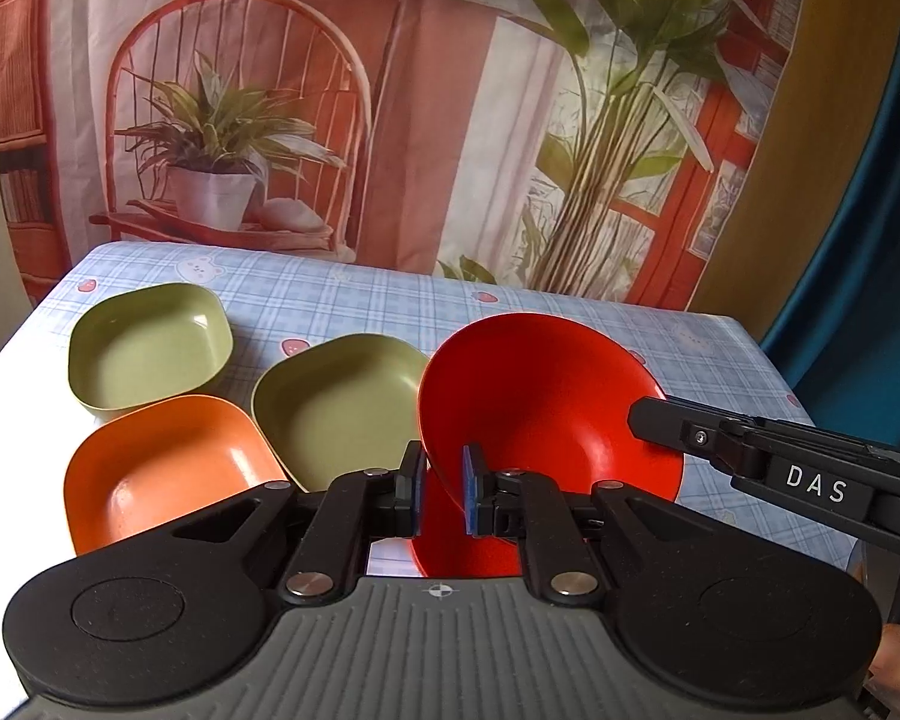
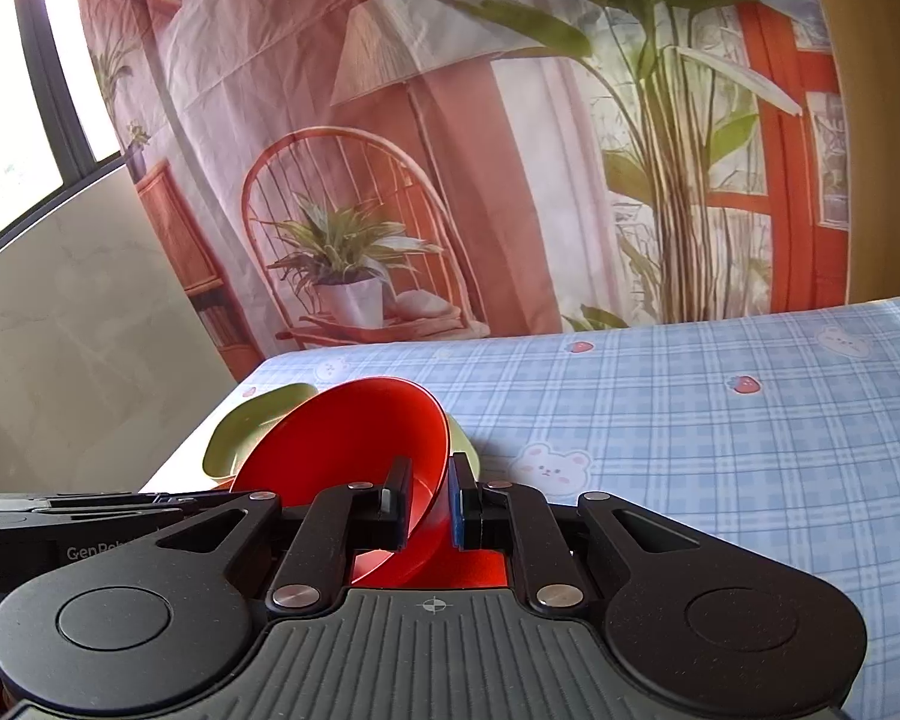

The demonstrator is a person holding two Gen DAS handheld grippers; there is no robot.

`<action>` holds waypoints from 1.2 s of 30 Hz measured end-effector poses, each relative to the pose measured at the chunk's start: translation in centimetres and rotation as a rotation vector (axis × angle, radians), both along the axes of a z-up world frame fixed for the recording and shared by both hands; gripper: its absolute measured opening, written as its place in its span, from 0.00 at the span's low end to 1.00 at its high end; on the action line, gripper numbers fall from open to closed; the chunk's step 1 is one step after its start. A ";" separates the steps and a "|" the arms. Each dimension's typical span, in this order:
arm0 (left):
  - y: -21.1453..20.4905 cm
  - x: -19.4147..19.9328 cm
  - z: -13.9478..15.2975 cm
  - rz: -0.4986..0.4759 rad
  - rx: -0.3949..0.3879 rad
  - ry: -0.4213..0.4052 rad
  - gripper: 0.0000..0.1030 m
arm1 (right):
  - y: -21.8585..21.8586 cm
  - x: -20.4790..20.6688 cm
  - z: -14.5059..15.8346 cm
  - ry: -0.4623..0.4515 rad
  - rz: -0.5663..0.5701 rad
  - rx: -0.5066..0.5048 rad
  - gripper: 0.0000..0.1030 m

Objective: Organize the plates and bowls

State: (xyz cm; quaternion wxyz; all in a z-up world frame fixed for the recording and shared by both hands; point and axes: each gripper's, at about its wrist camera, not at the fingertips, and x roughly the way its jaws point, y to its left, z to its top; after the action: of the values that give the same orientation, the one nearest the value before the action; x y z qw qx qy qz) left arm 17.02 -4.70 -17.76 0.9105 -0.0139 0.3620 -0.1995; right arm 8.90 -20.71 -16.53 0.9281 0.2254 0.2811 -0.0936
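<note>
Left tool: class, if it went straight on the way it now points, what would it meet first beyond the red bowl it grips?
Probably the nearer green dish, which lies just past the left tool and its red bowl. Depth is uncertain here.

The table (image 1: 390, 300) wears a pale blue plaid cloth (little bears and strawberries printed on it). Resting on it at the left of the left wrist frame: a green dish (image 1: 150, 348) farthest back, an orange dish (image 1: 168, 468) nearest the camera, another green dish (image 1: 342, 414) toward centre.
</note>
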 end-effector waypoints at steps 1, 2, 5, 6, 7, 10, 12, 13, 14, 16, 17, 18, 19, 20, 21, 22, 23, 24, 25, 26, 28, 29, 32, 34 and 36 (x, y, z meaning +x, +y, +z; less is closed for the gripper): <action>-0.2 -0.1 -0.1 -0.007 0.002 0.003 0.13 | -0.2 -0.3 -0.1 0.000 -0.004 0.000 0.11; -0.5 -0.2 -0.2 -0.013 0.006 0.005 0.13 | -0.4 -0.7 -0.2 0.001 -0.008 0.000 0.11; -1.0 -0.5 -0.5 -0.030 0.015 0.010 0.14 | -0.9 -1.4 -0.6 0.005 -0.021 0.008 0.11; -1.2 -0.5 -0.6 -0.035 0.017 0.012 0.14 | -1.1 -1.7 -0.8 0.007 -0.025 0.011 0.11; -1.4 -0.6 -0.7 -0.041 0.020 0.014 0.14 | -1.2 -1.8 -1.0 0.010 -0.029 0.014 0.11; -1.8 -0.7 -1.0 -0.055 0.031 0.020 0.14 | -1.6 -2.2 -1.5 0.017 -0.038 0.026 0.11; -1.9 -0.7 -1.2 -0.061 0.035 0.025 0.14 | -1.7 -2.4 -1.9 0.023 -0.044 0.032 0.11; -2.0 -0.7 -1.3 -0.063 0.036 0.027 0.14 | -1.7 -2.5 -2.1 0.026 -0.046 0.034 0.11; -2.0 -0.8 -1.4 -0.066 0.037 0.030 0.14 | -1.8 -2.5 -2.2 0.029 -0.047 0.036 0.11; -2.0 -0.7 -1.6 -0.068 0.039 0.037 0.14 | -1.8 -2.7 -2.5 0.034 -0.049 0.041 0.11; -2.0 -0.7 -1.7 -0.070 0.039 0.040 0.14 | -1.8 -2.7 -2.6 0.036 -0.049 0.041 0.11; -2.0 -0.6 -1.8 -0.071 0.040 0.042 0.14 | -1.9 -2.7 -2.7 0.038 -0.049 0.042 0.11; -2.1 -0.6 -1.9 -0.073 0.042 0.045 0.14 | -1.9 -2.7 -2.7 0.040 -0.050 0.043 0.11; -2.1 -0.6 -1.9 -0.074 0.042 0.047 0.14 | -1.9 -2.7 -2.8 0.043 -0.050 0.046 0.11; -2.1 -0.5 -2.0 -0.075 0.042 0.049 0.14 | -1.9 -2.7 -3.0 0.045 -0.051 0.047 0.11; -2.1 -0.5 -2.0 -0.077 0.042 0.051 0.14 | -1.8 -2.7 -3.0 0.047 -0.052 0.048 0.11; -2.1 -0.5 -2.1 -0.078 0.042 0.053 0.14 | -1.8 -2.8 -3.1 0.050 -0.053 0.049 0.11; -2.1 -0.5 -2.1 -0.080 0.043 0.054 0.14 | -1.8 -2.8 -3.2 0.051 -0.053 0.050 0.11; -2.1 -0.5 -2.1 -0.082 0.043 0.056 0.14 | -1.8 -2.8 -3.3 0.054 -0.054 0.050 0.11; -2.1 -0.4 -2.2 -0.084 0.044 0.058 0.14 | -1.8 -2.8 -3.3 0.055 -0.055 0.051 0.11; -2.1 -0.3 -2.2 -0.086 0.043 0.060 0.14 | -1.7 -2.9 -3.4 0.053 -0.054 0.051 0.11; -2.1 -0.3 -2.2 -0.087 0.044 0.060 0.14 | -1.8 -2.9 -3.4 0.053 -0.054 0.050 0.11; -2.1 -0.3 -2.3 -0.089 0.046 0.064 0.14 | -1.8 -2.9 -3.4 0.050 -0.051 0.047 0.11; -2.0 -0.2 -2.3 -0.088 0.044 0.066 0.14 | -1.8 -2.9 -3.3 0.051 -0.048 0.044 0.11; -2.0 -0.2 -2.3 -0.086 0.039 0.068 0.14 | -1.8 -2.9 -3.3 0.051 -0.046 0.045 0.11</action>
State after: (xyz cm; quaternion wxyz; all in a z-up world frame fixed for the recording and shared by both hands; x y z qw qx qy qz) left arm 16.84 -6.66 -20.06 0.8883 0.0129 0.3968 -0.2309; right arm 6.00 -22.53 -19.80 0.9130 0.2502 0.3013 -0.1143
